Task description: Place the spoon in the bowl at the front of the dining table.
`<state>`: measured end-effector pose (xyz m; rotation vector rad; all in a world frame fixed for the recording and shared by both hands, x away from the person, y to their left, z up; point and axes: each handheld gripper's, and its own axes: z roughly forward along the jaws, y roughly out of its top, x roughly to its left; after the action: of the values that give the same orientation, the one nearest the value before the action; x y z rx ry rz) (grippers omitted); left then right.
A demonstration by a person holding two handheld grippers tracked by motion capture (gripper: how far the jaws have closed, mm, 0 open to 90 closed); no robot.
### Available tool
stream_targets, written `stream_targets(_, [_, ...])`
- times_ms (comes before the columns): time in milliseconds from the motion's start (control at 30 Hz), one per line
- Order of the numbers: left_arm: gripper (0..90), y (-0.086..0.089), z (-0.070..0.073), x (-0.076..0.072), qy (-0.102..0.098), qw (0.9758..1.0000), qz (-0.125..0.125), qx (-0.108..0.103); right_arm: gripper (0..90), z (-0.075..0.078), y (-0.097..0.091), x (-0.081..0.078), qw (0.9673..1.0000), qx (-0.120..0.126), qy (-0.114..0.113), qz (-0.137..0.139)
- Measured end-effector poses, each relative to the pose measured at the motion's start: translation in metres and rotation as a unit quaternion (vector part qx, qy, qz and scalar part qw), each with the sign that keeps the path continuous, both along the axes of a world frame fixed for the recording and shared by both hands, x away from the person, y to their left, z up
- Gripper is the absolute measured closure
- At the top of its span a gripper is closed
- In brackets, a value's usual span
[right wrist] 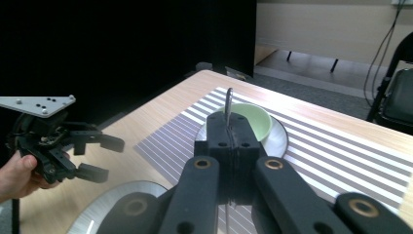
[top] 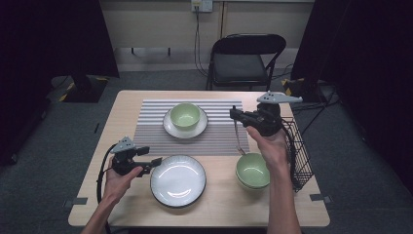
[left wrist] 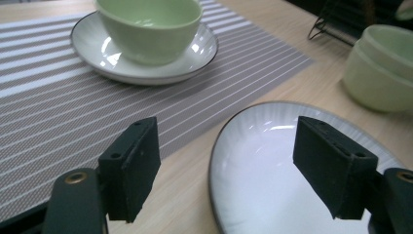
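Table setting, partly complete. Lower centre of the high view: the white plate (top: 178,180) lies bare on the surface (top: 122,109), off the striped placemat (top: 151,131); your left tongs (top: 155,163) hover just beside its left rim, released and grasping nothing. Lower right: the stacked green bowls (top: 253,170) wait beside the wire basket (top: 298,151). Middle right: your right tongs (top: 235,116) are clenched on a slim metal utensil (top: 237,136), hanging above the placemat's right edge, not yet laid down. Upper centre: one green bowl (top: 185,115) already sits on its saucer (top: 168,127). Left to do, judging from this: place the utensil and a second setting.
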<state>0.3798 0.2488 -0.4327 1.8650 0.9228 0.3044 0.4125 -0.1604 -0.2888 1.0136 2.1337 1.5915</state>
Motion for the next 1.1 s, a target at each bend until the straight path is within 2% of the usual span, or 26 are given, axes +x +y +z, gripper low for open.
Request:
stream_targets(200, [25.1, -0.013, 0.015, -0.002, -0.022, 0.9994, -0.027, 0.005, 90.0, 0.003, 0.011, 0.0, 0.9999, 0.006, 0.002, 0.012])
stream_targets(300, [25.5, -0.02, 0.021, -0.002, -0.026, 0.9989, -0.038, -0.007, 90.0, 0.004, 0.023, 0.001, 0.9997, 0.004, 0.002, 0.025])
stream_targets(333, [25.5, -0.025, 0.026, -0.002, -0.028, 0.9982, -0.045, -0.029, 90.0, 0.003, 0.027, 0.001, 0.9996, 0.005, 0.002, 0.028])
stream_targets(433, [25.7, -0.029, 0.029, -0.002, -0.038, 0.9979, -0.045, -0.025, 90.0, 0.0, 0.037, 0.001, 0.9992, 0.008, 0.004, 0.04])
stream_targets(500, [25.8, -0.035, 0.033, -0.001, -0.04, 0.9974, -0.055, -0.023, 90.0, -0.001, 0.041, 0.002, 0.999, 0.008, 0.005, 0.044])
stream_targets(600, [30.6, -0.042, 0.039, 0.0, -0.046, 0.9964, -0.065, -0.028, 90.0, 0.0, 0.052, 0.004, 0.9984, 0.012, 0.005, 0.055])
stream_targets(700, [31.1, -0.048, 0.046, 0.002, -0.053, 0.9955, -0.07, -0.033, 90.0, 0.001, 0.057, 0.005, 0.9982, 0.014, 0.005, 0.058])
stream_targets(767, [31.6, -0.052, 0.053, 0.004, -0.065, 0.9948, -0.073, -0.028, 90.0, 0.002, 0.062, 0.006, 0.998, 0.015, 0.004, 0.062])
stream_targets(867, [33.7, -0.057, 0.057, 0.006, -0.07, 0.9949, -0.069, -0.021, 90.0, 0.003, 0.068, 0.008, 0.9975, 0.019, 0.003, 0.068])
stream_targets(933, [34.9, -0.061, 0.061, 0.007, -0.07, 0.9936, -0.083, -0.033, 90.0, 0.002, 0.071, 0.009, 0.9975, 0.018, 0.004, 0.069])
stream_targets(1033, [35.4, -0.065, 0.063, 0.007, -0.077, 0.9937, -0.078, -0.025, 90.0, 0.002, 0.074, 0.009, 0.9973, 0.021, 0.004, 0.07])
stream_targets(1100, [33.7, -0.072, 0.066, 0.006, -0.086, 0.9924, -0.086, -0.018, 90.0, 0.002, 0.078, 0.008, 0.9969, 0.026, 0.002, 0.075])
